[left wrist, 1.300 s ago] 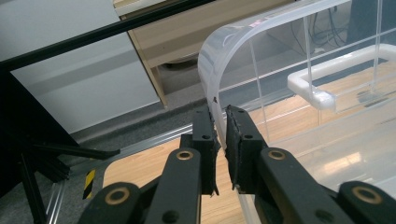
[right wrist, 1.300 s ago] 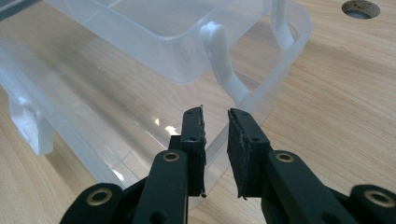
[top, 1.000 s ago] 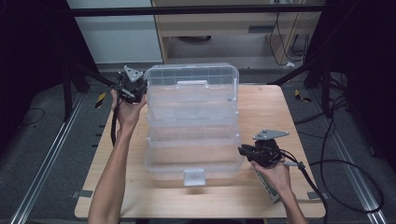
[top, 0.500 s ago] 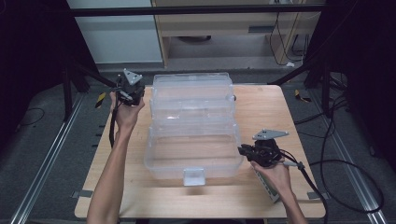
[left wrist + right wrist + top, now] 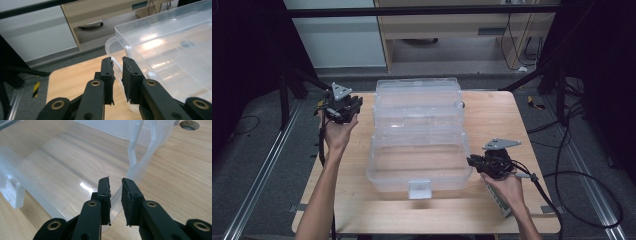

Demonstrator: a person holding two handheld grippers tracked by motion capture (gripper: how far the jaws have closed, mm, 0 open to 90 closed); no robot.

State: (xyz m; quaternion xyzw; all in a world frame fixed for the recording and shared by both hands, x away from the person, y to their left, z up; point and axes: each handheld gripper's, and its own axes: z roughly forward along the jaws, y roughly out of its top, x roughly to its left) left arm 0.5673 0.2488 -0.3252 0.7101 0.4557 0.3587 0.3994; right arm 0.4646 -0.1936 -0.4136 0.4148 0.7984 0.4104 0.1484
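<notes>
Observation, opening of a clear rectangular plastic storage box (image 5: 417, 167) on the pale wooden table (image 5: 497, 120).

Box position: centre of the high view, white front latch (image 5: 419, 189) toward the bottom edge. Its clear hinged lid (image 5: 417, 97) is swung back and lies toward the top of the frame, behind the base.

Right gripper (image 5: 471, 161): sits at the right wall of the base, centre right of the high view. In the right gripper view (image 5: 115, 180) the clear wall edge runs up into the narrow gap between the jaws. Whether the pads actually press on it I cannot tell. Judged purpose: to steady the base so it does not slide or tip while the lid goes over.

Left gripper (image 5: 359, 103): upper left of the high view, just beside the lid's left edge but apart from it. In the left gripper view (image 5: 117, 60) the jaws stand slightly spread with nothing between them. They have just been opening, so this reads as a release with the lid now resting on its own.

Change against the earlier frames: the lid then stood steeper, over the base, with the left gripper at its far left corner. Now the lid lies back and that gripper has drawn off to the left. The right gripper has not shifted.
</notes>
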